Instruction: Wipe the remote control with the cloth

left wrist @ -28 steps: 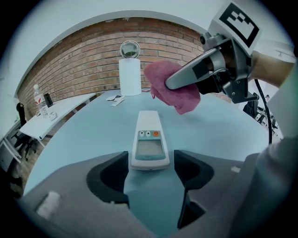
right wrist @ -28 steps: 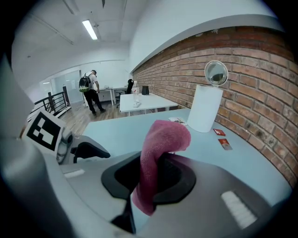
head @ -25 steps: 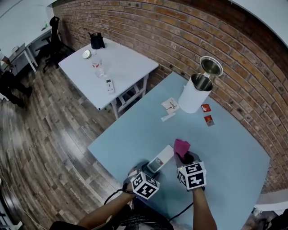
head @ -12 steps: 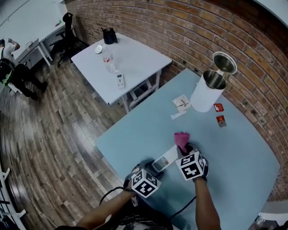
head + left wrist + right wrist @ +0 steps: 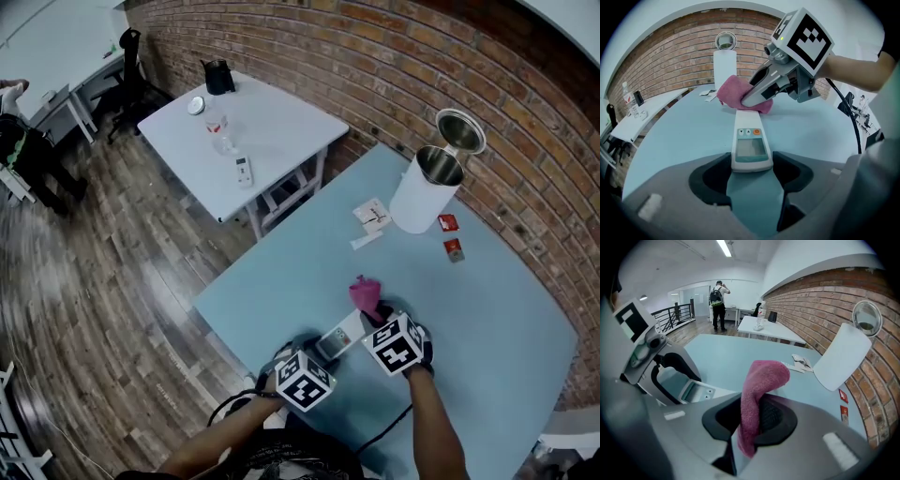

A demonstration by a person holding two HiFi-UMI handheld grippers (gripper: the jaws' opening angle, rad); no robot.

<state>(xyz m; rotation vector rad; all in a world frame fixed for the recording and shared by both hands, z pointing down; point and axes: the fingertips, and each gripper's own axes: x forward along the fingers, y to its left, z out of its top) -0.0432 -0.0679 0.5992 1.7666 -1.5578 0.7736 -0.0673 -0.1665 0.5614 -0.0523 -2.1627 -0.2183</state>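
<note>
Though the head view hides it, the right gripper [image 5: 749, 420] clamps cloth [image 5: 764, 376].

Cloth [image 5: 757, 399]: pink fabric, fuzzy nap, matt. Remote control [image 5: 750, 145]: white plastic, smooth, semi-matt; display window grey w/ slight gloss. Table [image 5: 487, 309]: pale blue top, smooth, matt. Bin [image 5: 412, 202]: white body, smooth, matt; rim & lid [image 5: 460, 131] bright metal, polished. Wall [image 5: 375, 56]: red brick, rough, mortar joints paler. Floor [image 5: 112, 281]: wood planks, visible grain, sheen in places.
</note>
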